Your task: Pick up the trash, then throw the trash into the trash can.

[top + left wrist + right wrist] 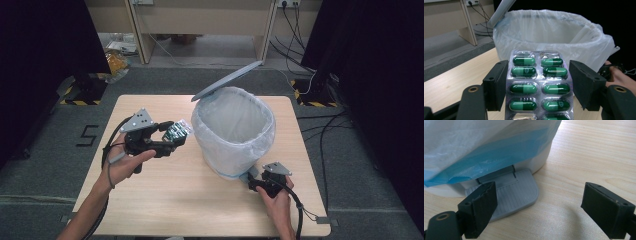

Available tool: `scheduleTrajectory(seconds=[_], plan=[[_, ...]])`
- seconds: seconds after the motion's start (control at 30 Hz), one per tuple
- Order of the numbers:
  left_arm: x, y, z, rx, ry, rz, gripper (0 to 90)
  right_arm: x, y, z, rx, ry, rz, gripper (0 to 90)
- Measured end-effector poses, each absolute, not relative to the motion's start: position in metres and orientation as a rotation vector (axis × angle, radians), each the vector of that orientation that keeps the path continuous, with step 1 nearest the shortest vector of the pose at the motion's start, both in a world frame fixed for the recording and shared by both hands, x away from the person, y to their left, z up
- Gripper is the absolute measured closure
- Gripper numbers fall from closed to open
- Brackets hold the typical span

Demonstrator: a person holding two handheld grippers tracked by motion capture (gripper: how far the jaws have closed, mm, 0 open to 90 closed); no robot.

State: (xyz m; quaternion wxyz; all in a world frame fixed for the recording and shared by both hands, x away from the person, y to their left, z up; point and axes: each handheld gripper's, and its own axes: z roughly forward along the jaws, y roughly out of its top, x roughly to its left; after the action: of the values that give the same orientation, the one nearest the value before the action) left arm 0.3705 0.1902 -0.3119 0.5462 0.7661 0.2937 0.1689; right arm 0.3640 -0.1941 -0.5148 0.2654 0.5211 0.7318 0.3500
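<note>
The blister pack (539,86) of green capsules sits upright between the jaws of the left gripper (167,137), held by its two long edges just left of the pedal bin (233,131) and at about the height of the bin's rim. In the left gripper view the left jaw presses the foil edge, and the right jaw stands at the other edge with perhaps a sliver of gap, so the hold looks light but real. Carried this way, the pack's flat face points toward the opening, which probably suits sliding it over the rim and letting go.

The bin stands right of centre on the tabletop (175,200), lined with a white plastic bag (554,32) folded over its rim. Its grey lid (227,80) is tipped up at the far side, leaving the mouth clear.

That raised lid is likely explained by the right gripper (260,181), low at the bin's near right base. In the right gripper view its jaws are spread wide and grip nothing; the left jaw rests on or just above the ribbed grey foot pedal (517,193), apparently pressing it, though contact cannot be confirmed.
</note>
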Motion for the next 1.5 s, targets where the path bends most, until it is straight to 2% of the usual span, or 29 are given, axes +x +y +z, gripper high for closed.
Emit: scheduleTrajectory(seconds=[0.53, 1.0, 1.5], plan=[[0.386, 0.158, -0.291, 1.802, 0.643, 0.394, 34.0, 0.364, -0.195, -0.515, 1.404, 1.978, 0.95, 13.4], [0.394, 0.14, -0.285, 1.766, 0.637, 0.388, 34.0, 0.364, -0.194, -0.515, 1.404, 1.977, 0.946, 13.4], [0.403, 0.104, -0.276, 1.773, 0.603, 0.389, 34.0, 0.364, -0.194, -0.515, 1.403, 1.98, 0.943, 13.4]])
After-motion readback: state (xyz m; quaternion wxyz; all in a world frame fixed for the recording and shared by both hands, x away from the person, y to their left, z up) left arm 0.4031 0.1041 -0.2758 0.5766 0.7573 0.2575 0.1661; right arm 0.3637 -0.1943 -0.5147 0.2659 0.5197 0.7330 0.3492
